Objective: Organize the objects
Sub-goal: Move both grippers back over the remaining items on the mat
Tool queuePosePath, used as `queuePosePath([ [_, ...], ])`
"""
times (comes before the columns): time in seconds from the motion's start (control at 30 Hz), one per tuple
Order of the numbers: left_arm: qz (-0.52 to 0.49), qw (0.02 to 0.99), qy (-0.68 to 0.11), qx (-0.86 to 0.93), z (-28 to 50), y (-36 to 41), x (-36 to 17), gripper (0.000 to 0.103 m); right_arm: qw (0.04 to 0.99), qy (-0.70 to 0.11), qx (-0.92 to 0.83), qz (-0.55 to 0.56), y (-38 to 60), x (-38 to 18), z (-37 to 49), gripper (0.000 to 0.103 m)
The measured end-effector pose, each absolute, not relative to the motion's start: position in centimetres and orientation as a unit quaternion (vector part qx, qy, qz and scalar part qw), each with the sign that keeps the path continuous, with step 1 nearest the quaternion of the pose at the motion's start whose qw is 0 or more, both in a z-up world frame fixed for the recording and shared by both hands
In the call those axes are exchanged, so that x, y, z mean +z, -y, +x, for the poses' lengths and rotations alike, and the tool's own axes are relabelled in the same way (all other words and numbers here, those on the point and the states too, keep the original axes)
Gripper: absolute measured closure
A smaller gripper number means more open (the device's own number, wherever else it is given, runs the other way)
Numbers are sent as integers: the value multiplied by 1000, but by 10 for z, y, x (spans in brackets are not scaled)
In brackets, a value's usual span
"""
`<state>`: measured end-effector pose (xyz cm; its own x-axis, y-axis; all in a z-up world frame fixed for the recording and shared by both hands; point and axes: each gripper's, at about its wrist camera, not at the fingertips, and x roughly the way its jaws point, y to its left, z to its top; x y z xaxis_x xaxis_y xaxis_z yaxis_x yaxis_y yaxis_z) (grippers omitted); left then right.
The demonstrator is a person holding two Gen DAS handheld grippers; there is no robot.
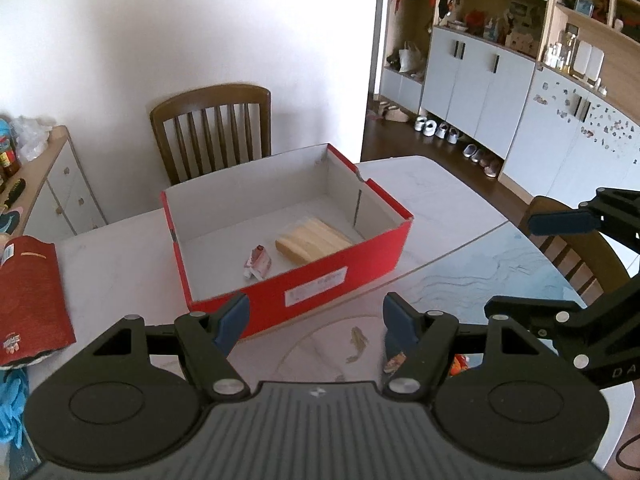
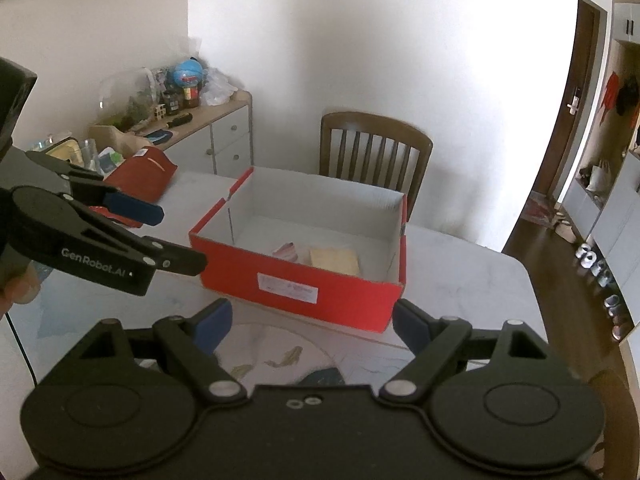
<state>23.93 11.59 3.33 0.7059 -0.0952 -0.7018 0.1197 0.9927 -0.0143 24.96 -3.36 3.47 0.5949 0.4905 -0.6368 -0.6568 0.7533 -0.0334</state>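
Nearest, left gripper (image 1: 315,322) and right gripper (image 2: 313,326) above the worktop (image 1: 460,280), blue-padded fingers (image 1: 232,320) on both spread wide, holding nothing. Just beyond, open red box (image 1: 304,292) on the worktop, white inside. On its floor, a small pink-and-white wrapper (image 1: 258,263) beside a tan wooden block (image 1: 312,242), near but apart. Left of the box, a red bag (image 1: 30,296) lying flat. Behind, a wooden chair (image 1: 216,128) against a white wall.
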Motion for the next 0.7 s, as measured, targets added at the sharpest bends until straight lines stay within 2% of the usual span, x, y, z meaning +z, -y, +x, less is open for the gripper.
queuePosePath([
  [0.13,14,926,-373,-59,220,-111,31,30,885,-307,324,-132,44,30,235,14],
  [0.23,14,930,-365,-50,207,-108,27,23,885,-310,324,-128,50,23,225,13],
  [0.7,-29,931,-364,-21,155,-112,-17,20,873,-331,332,-132,68,-22,166,1],
])
